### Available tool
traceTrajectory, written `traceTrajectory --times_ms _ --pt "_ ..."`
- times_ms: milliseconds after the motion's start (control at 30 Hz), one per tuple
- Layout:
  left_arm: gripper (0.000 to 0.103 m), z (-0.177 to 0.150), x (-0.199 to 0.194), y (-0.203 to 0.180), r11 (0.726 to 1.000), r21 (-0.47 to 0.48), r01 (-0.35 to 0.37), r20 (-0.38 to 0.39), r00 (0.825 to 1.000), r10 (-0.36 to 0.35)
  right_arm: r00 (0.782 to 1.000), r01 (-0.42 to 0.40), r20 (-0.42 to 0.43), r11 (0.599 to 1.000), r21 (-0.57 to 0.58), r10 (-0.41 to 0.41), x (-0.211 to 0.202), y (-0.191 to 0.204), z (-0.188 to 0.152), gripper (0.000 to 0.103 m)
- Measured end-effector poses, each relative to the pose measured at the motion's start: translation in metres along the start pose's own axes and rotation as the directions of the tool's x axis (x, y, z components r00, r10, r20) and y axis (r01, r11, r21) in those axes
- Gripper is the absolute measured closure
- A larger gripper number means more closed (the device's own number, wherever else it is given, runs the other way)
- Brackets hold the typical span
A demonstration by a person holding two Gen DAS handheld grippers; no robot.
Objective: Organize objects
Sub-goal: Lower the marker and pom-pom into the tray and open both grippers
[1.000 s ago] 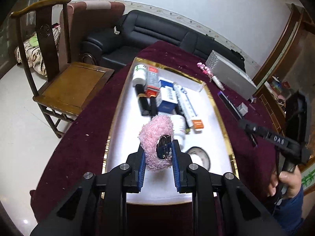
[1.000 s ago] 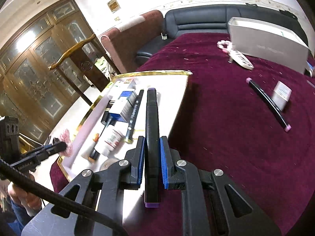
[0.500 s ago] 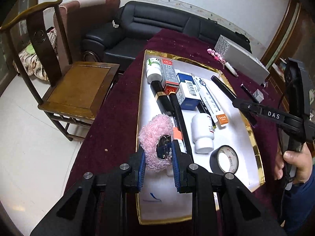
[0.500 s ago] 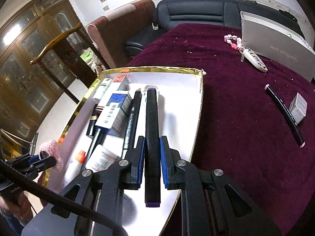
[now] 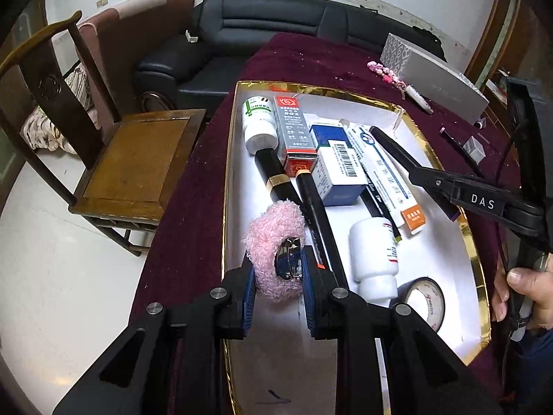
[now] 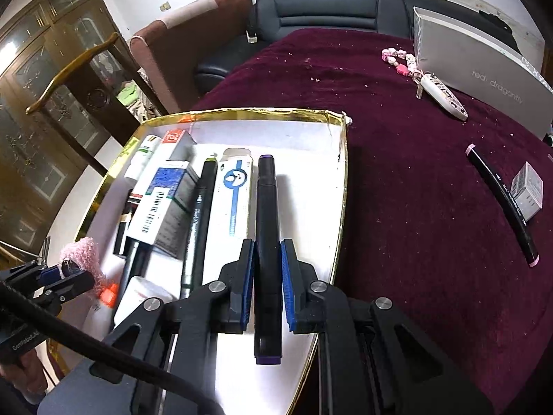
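Left gripper (image 5: 279,269) clenched on pink puff (image 5: 274,242), held over the tray's (image 5: 478,256) near-left part. Puff: light, soft, compresses; grip across the middle suits it.

Right gripper (image 6: 268,269) clenched on black marker (image 6: 266,228), above the tray's right side. Marker: stiff, smooth, likely slippery; mid-barrel hold looks balanced.
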State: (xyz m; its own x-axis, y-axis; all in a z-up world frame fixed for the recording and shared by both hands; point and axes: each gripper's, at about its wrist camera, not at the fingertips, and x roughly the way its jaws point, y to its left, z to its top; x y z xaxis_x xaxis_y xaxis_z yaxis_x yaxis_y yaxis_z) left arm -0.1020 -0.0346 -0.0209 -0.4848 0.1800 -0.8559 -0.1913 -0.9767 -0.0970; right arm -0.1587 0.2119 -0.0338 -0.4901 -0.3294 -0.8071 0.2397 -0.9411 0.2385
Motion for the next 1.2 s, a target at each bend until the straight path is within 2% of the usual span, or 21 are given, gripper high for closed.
traceTrajectory --times_ms 567,667,967,1200 --pt "0.082 0.007 0.01 0.001 1.0 -0.015 0.025 -0.016 1.0 -0.025 0.999 0.003 -0.044 1.0 -0.027 -0.004 0.005 0.005 0.001 0.09" --pt "0.079 0.006 0.009 0.0 0.999 -0.016 0.028 -0.018 0.999 -0.028 0.999 0.002 -0.046 1.0 -0.03 -0.004 0.005 0.005 0.0 0.09" --pt "0.077 0.004 -0.004 -0.001 0.998 -0.036 0.052 -0.027 0.998 -0.053 0.997 -0.039 -0.062 0.999 -0.024 0.038 0.001 0.006 -0.007 0.089" --pt "0.077 0.001 -0.022 -0.013 0.998 -0.019 0.063 0.003 0.998 -0.063 0.997 -0.073 -0.038 0.997 -0.033 0.072 -0.016 0.01 -0.012 0.089"
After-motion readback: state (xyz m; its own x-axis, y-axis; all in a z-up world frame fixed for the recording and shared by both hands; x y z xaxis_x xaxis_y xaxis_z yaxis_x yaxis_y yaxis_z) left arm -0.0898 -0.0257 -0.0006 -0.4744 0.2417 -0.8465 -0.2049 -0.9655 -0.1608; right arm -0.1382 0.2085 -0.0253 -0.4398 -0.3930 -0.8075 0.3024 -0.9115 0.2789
